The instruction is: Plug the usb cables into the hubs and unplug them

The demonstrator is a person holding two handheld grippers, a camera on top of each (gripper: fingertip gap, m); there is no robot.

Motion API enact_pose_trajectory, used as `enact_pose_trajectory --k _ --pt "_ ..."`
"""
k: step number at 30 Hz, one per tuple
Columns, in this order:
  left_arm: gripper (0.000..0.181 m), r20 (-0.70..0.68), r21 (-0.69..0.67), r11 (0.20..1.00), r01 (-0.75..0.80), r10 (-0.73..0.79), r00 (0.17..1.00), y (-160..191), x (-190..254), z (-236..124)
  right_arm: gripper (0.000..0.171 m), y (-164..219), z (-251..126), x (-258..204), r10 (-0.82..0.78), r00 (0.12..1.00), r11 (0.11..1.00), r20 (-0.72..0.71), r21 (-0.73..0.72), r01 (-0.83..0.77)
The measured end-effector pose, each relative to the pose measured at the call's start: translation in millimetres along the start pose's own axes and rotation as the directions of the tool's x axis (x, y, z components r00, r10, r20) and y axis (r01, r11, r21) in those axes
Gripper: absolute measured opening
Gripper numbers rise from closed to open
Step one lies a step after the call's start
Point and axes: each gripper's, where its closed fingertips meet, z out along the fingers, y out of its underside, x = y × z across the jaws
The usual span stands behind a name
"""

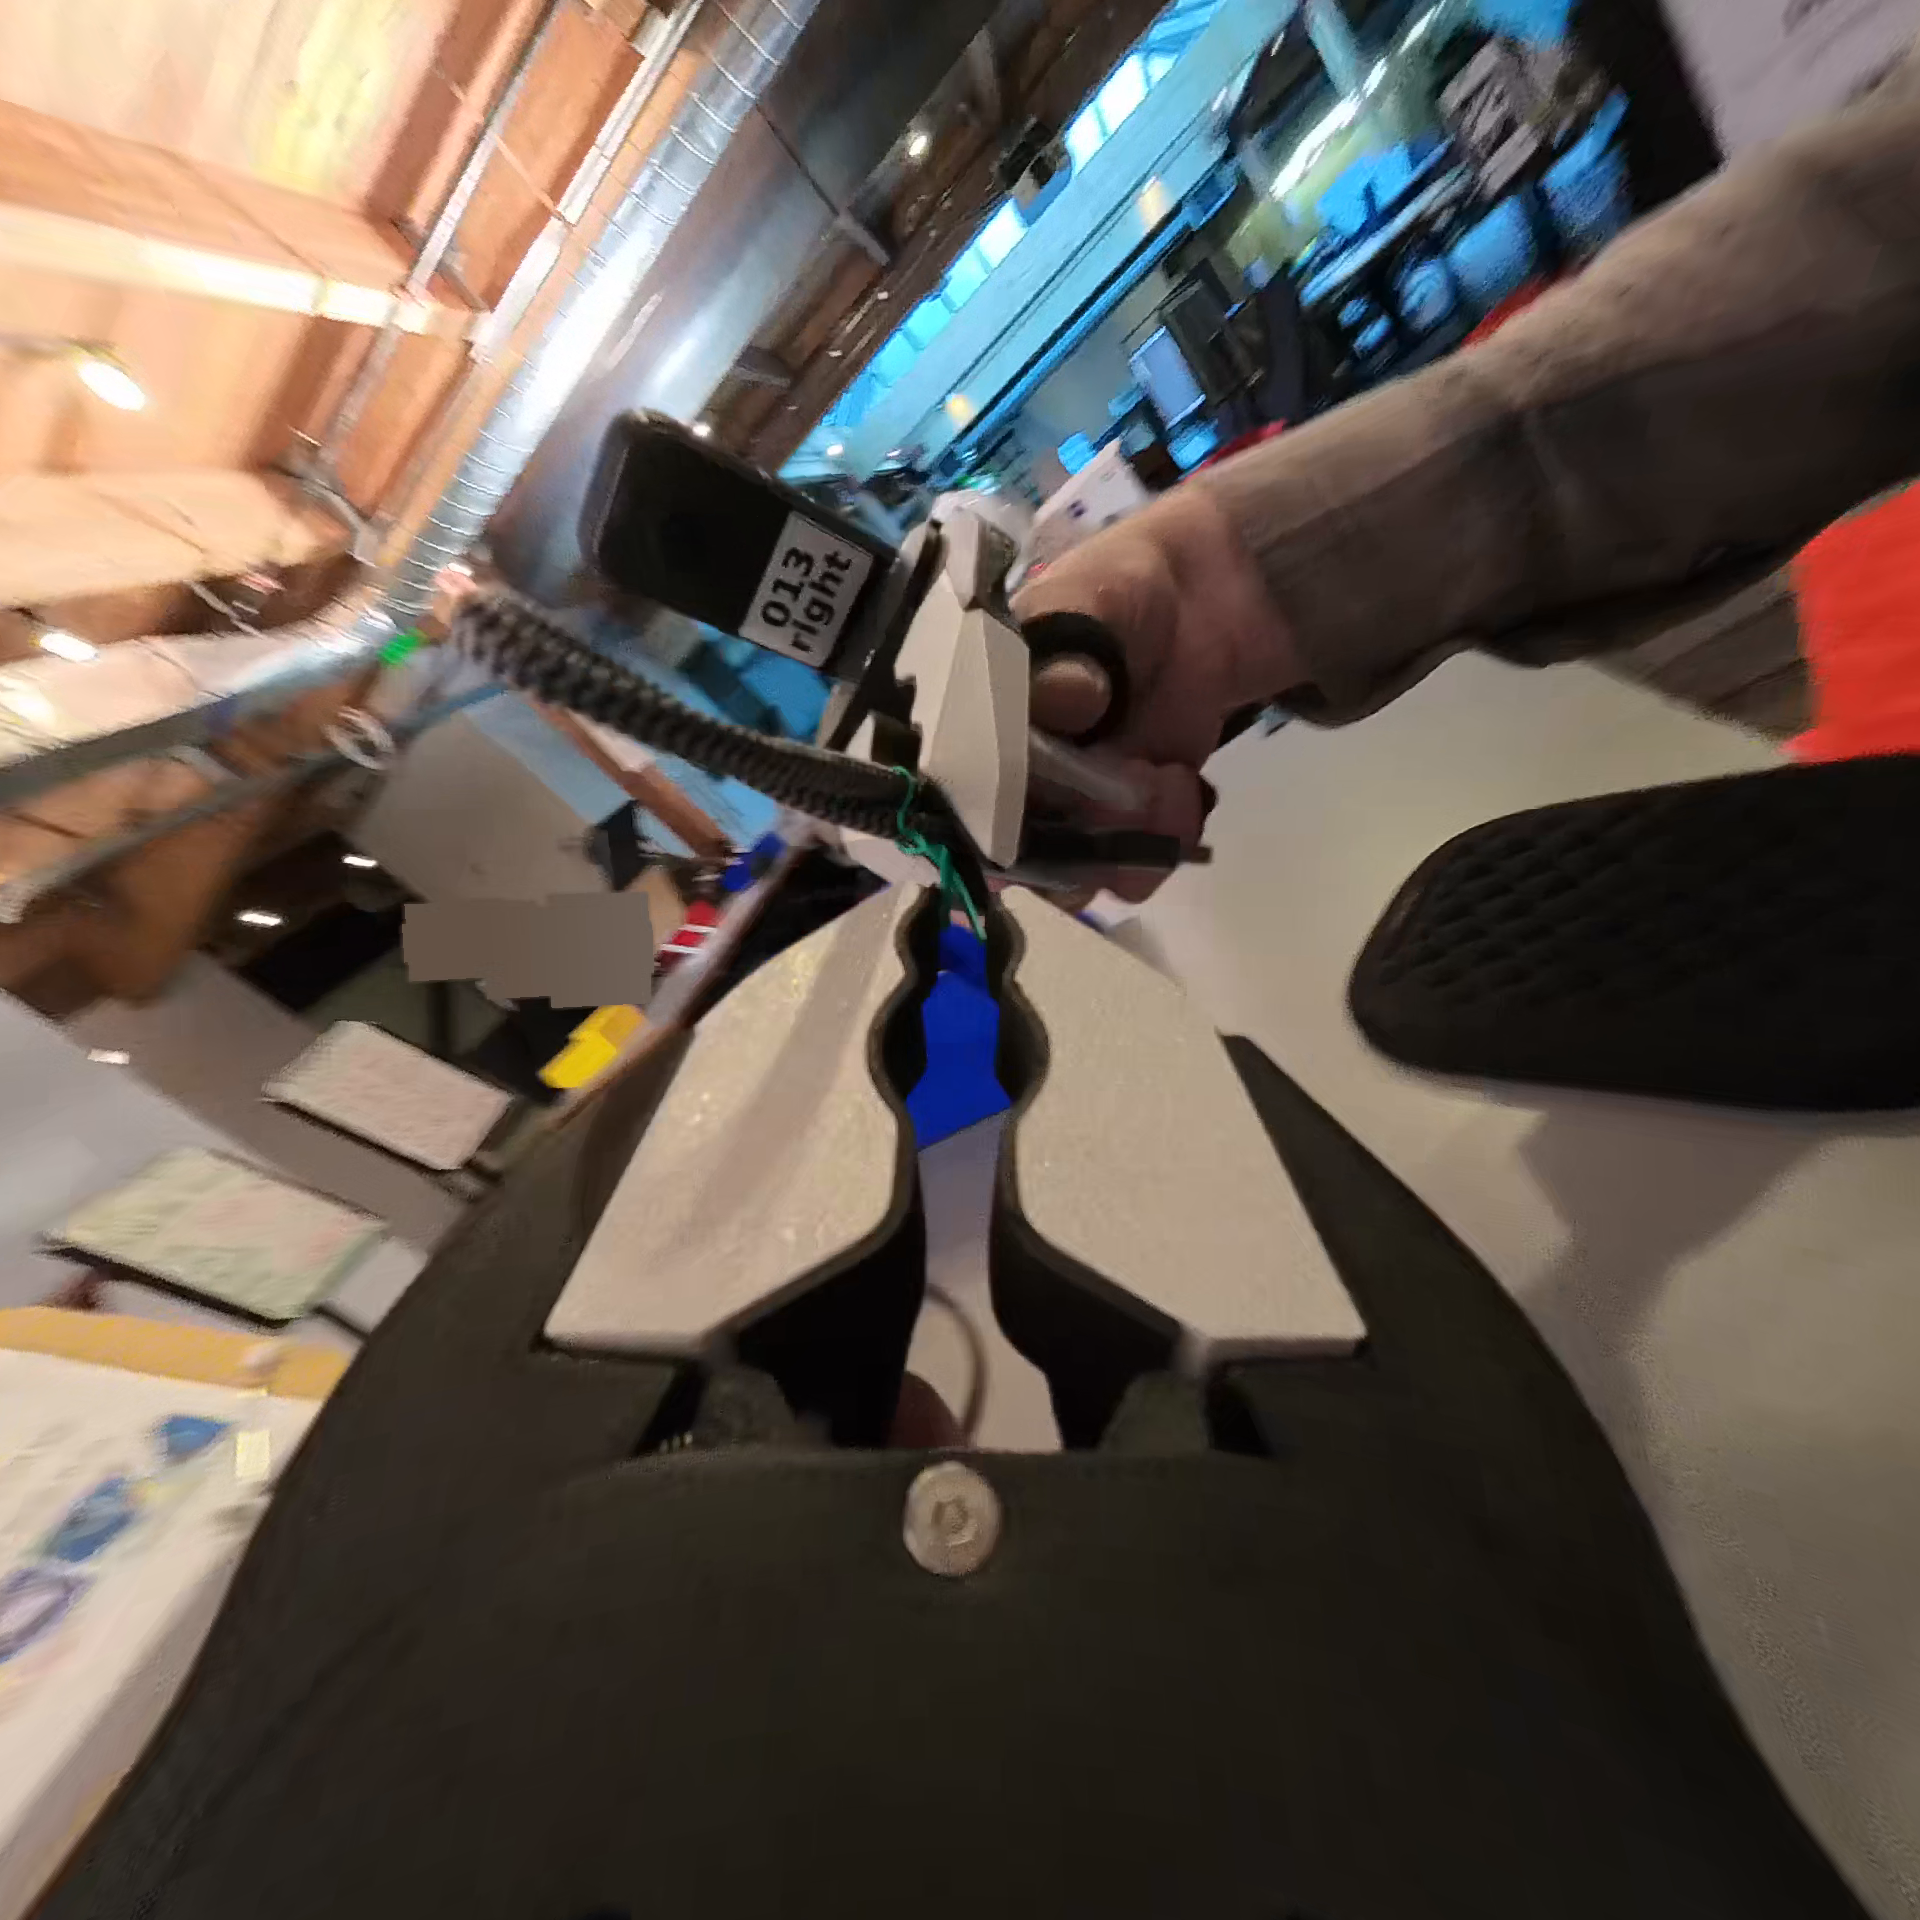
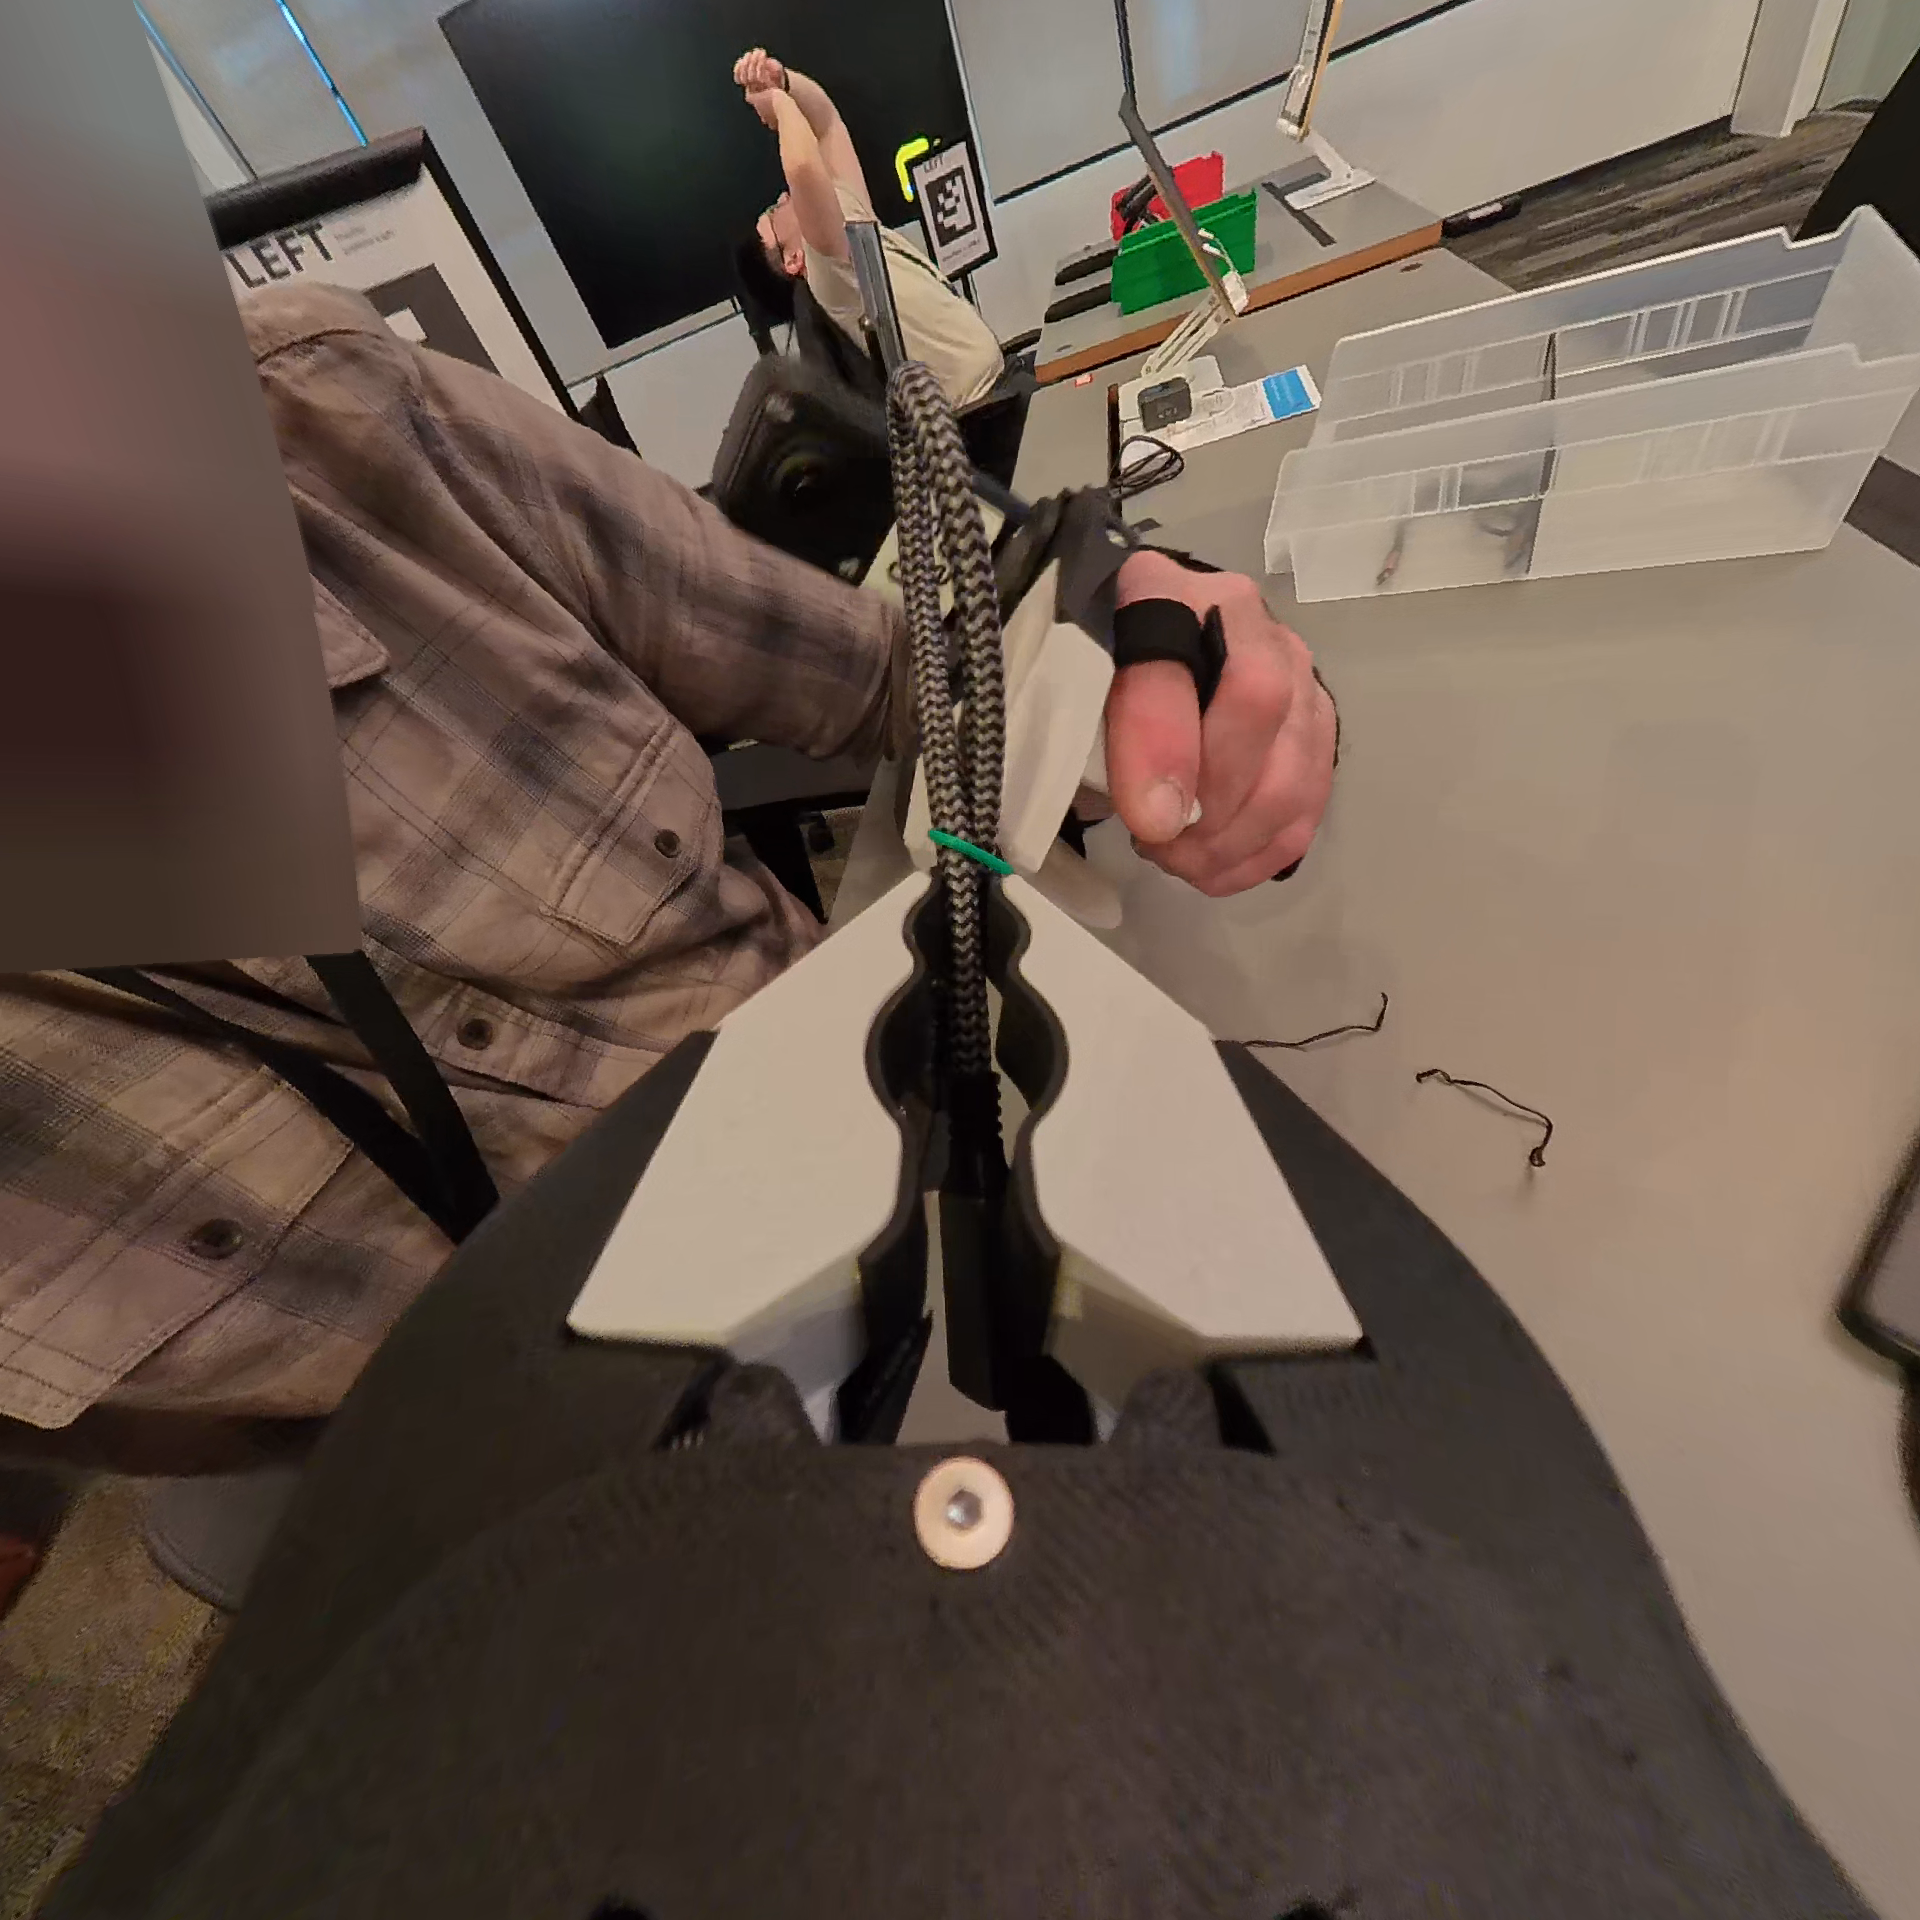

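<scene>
Holding item: braided usb cable (image 2: 951,665), bundled with a green tie (image 2: 969,854), its black plug end clamped between the narrowed jaws of the right gripper (image 2: 966,1013). Left gripper (image 1: 961,997) is pinching the same bundle's tip. No hub is showing; probably freeing the bundle comes next.

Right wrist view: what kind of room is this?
Probably an office or lab workspace. A grey table carries clear plastic organizer bins, a large dark wall screen hangs behind, and another desk holds green and red storage bins. A second person sits at a chair.
</scene>
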Motion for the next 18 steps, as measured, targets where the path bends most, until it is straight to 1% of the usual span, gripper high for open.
enact_pose_trajectory --k 2,5,7,9,10,11,13,15,18 --pt "0.007 0.059 -0.029 0.992 -0.126 0.128 0.99 2.3 -0.5 1.4 0.002 0.9 -1.2 1.0 0.013 1.0 1.0 -0.005 0.002 -0.013" --pt "0.008 0.123 -0.061 0.964 -0.258 0.264 0.957 3.5 -0.8 2.6 0.003 2.7 -2.4 1.6 0.026 1.0 1.0 -0.007 -0.003 -0.026" --pt "0.01 0.166 -0.09 0.933 -0.348 0.358 0.919 3.6 -2.6 2.5 0.003 3.4 -2.8 2.3 0.034 0.999 0.999 -0.009 -0.005 -0.034" --pt "0.011 0.188 -0.125 0.878 -0.462 0.478 0.858 3.0 -1.1 2.6 0.003 5.0 -2.6 2.3 0.036 0.999 0.999 -0.01 -0.013 -0.036" --pt "0.014 0.198 -0.131 0.86 -0.493 0.51 0.837 2.0 -1.4 2.2 0.003 5.5 -2.5 2.9 0.04 0.999 0.999 -0.014 -0.014 -0.04" --pt "0.014 0.198 -0.135 0.852 -0.507 0.524 0.828 1.6 -0.9 2.2 0.003 6.1 -2.3 3.4 0.043 0.999 0.999 -0.016 -0.015 -0.043" --pt "0.013 0.202 -0.151 0.809 -0.568 0.587 0.784 0.4 0.8 2.3 0.003 7.0 -1.9 3.9 0.051 0.999 0.999 -0.014 -0.015 -0.051" --pt "0.008 0.184 -0.16 0.799 -0.58 0.601 0.777 2.4 4.4 3.9 0.003 8.0 -1.4 4.3 0.053 0.998 0.998 -0.014 -0.019 -0.053" --pt "0.008 0.174 -0.169 0.781 -0.601 0.623 0.762 3.7 5.0 3.7 0.003 9.4 -1.9 5.0 0.06 0.998 0.998 -0.014 -0.023 -0.06"
